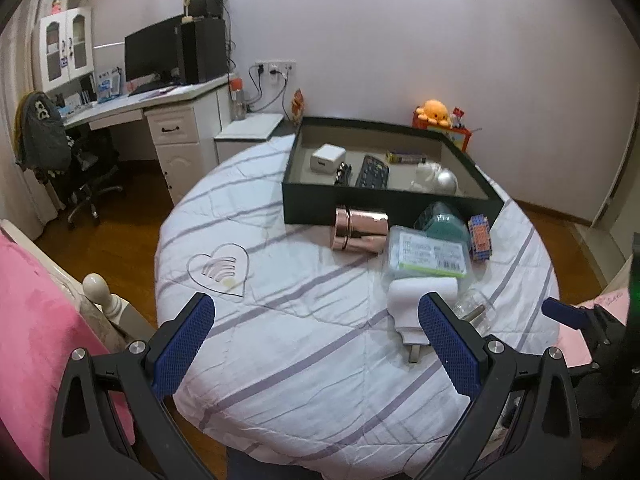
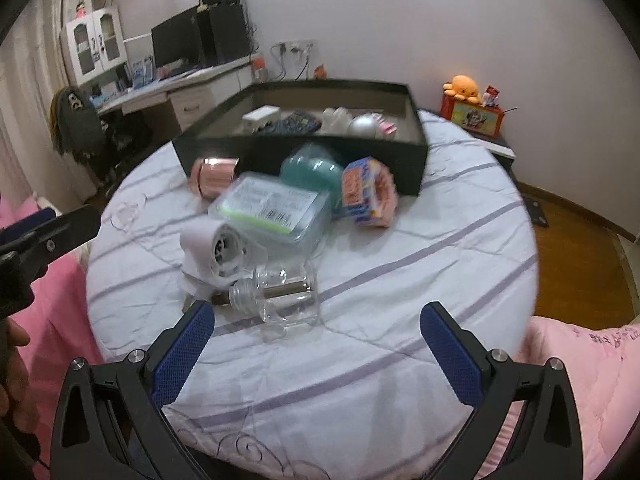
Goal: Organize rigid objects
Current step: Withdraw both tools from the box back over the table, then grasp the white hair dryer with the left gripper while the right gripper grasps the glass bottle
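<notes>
Both grippers wide, empty: left gripper [image 1: 316,332], right gripper [image 2: 318,330]. Clear bottle [image 2: 280,300] at 12 just ahead of right; white plug [image 1: 416,308], copper tin [image 1: 360,232] beyond; dark box [image 1: 360,200] farthest on tabletop [image 1: 280,360].

Bare cloth [image 1: 304,360] lies open nearside; clutter [image 1: 424,256] crowds before the box [image 1: 384,208].

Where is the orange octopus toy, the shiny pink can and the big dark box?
orange octopus toy [image 1: 434,111], left wrist view, its round head.
shiny pink can [image 1: 360,229], left wrist view, its side.
big dark box [image 1: 384,206], left wrist view, front wall.
</notes>
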The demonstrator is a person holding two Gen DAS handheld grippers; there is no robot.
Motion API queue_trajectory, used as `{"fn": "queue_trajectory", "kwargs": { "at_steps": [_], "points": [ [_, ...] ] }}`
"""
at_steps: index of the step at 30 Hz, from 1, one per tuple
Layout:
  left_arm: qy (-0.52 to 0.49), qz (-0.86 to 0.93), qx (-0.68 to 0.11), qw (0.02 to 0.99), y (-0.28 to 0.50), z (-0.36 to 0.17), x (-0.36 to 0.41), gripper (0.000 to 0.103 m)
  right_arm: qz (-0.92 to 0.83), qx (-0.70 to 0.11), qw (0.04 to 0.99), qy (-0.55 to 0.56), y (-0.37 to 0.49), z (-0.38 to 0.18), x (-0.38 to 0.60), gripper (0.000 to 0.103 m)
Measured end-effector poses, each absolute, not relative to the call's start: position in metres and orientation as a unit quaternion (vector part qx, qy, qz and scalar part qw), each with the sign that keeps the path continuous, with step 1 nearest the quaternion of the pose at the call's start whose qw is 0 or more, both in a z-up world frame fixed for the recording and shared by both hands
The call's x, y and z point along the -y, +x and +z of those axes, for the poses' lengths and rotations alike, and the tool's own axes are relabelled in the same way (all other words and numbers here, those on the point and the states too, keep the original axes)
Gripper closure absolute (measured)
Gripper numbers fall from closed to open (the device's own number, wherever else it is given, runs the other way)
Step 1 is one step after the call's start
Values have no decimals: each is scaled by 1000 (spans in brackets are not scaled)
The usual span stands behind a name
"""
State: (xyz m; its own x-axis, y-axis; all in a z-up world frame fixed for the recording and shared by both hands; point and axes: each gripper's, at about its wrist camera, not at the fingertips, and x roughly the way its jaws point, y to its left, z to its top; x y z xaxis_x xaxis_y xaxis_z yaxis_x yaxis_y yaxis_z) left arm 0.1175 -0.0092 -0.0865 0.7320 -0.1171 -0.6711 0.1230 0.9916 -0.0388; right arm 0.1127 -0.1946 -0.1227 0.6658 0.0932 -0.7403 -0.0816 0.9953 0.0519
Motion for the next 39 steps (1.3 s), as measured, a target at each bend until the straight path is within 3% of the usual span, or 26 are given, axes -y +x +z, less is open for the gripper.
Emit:
{"fn": "queue_trajectory", "kwargs": {
  "at_steps": [7, 10, 11, 14, 30, 32, 33, 34, 36, 39],
  "points": [
    [5, -90, -384, 919, 130, -103, 23, 0, 75, -424, 903, -15, 132, -145, 186, 0],
    [2, -98, -388, 916, 133, -107, 27, 0, 89, -417, 904, -26, 136, -152, 183, 6],
    [2, -99, -389, 916, 134, -108, 28, 0, 96, -414, 905, -29, 136, -154, 182, 10],
    [3, -104, -397, 912, 138, -111, 33, 0, 120, -397, 910, -31, 134, -152, 181, 38],
    [0, -138, -426, 894, 168, -141, 64, 1, 109, -395, 912, -13, 135, -147, 204, 39],
    [-8, -145, -429, 892, 173, -145, 65, 16, 108, -395, 912, -10, 136, -147, 206, 39],
    [-9, -149, -438, 887, 176, -149, 65, 38, 108, -396, 912, -9, 137, -147, 206, 39],
    [-11, -153, -445, 882, 178, -152, 66, 50, 108, -395, 912, -8, 137, -147, 206, 39],
    [-7, -156, -444, 882, 178, -153, 67, 59, 109, -396, 912, -3, 138, -147, 207, 39],
    [-15, -159, -444, 881, 176, -151, 63, 59, 111, -397, 911, 9, 139, -146, 208, 39]
  ]
}}
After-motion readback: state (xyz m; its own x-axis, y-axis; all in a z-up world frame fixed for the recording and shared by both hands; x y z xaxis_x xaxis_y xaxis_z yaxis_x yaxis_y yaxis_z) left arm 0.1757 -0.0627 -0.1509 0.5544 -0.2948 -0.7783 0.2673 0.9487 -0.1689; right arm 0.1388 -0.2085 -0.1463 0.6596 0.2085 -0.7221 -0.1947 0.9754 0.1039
